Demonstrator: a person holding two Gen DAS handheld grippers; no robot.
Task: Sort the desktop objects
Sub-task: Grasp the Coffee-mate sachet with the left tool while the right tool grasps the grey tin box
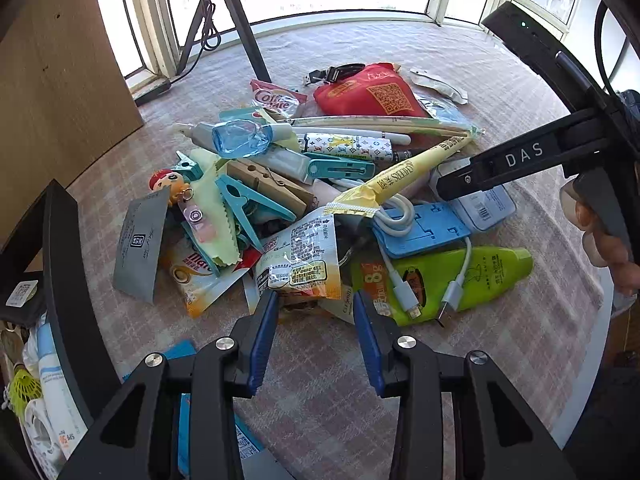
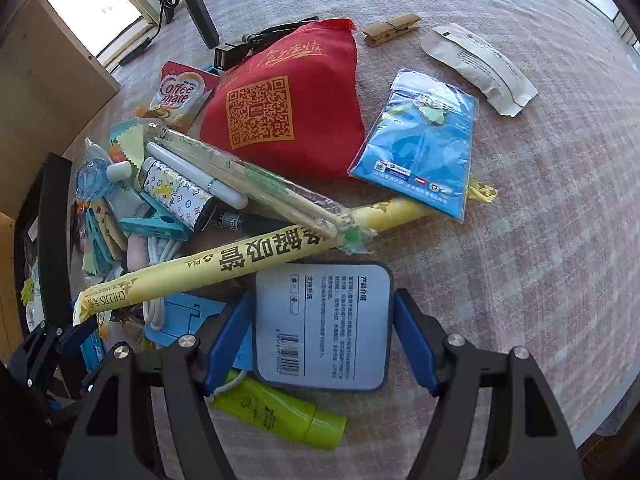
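Note:
A heap of small desktop objects lies on the checked tablecloth [image 1: 320,360]. My left gripper [image 1: 316,312] is open at the heap's near edge, its blue pads either side of a clear snack packet [image 1: 300,256]. My right gripper [image 2: 322,328] is open around a flat blue-grey box with a barcode label [image 2: 324,324]; in the left wrist view the right gripper [image 1: 448,188] reaches in from the right over that box [image 1: 486,208]. A long yellow straw wrapper [image 2: 224,264] crosses the heap. A green bottle [image 1: 472,280] and a white USB cable [image 1: 400,276] lie beside it.
A red QR-code pouch [image 2: 288,104], a blue zip bag [image 2: 424,144], a white sachet [image 2: 480,64] and a wooden clothespin [image 2: 392,28] lie at the far side. A black storage rack [image 1: 60,280] holding sorted items stands left. A tripod [image 1: 236,20] stands behind.

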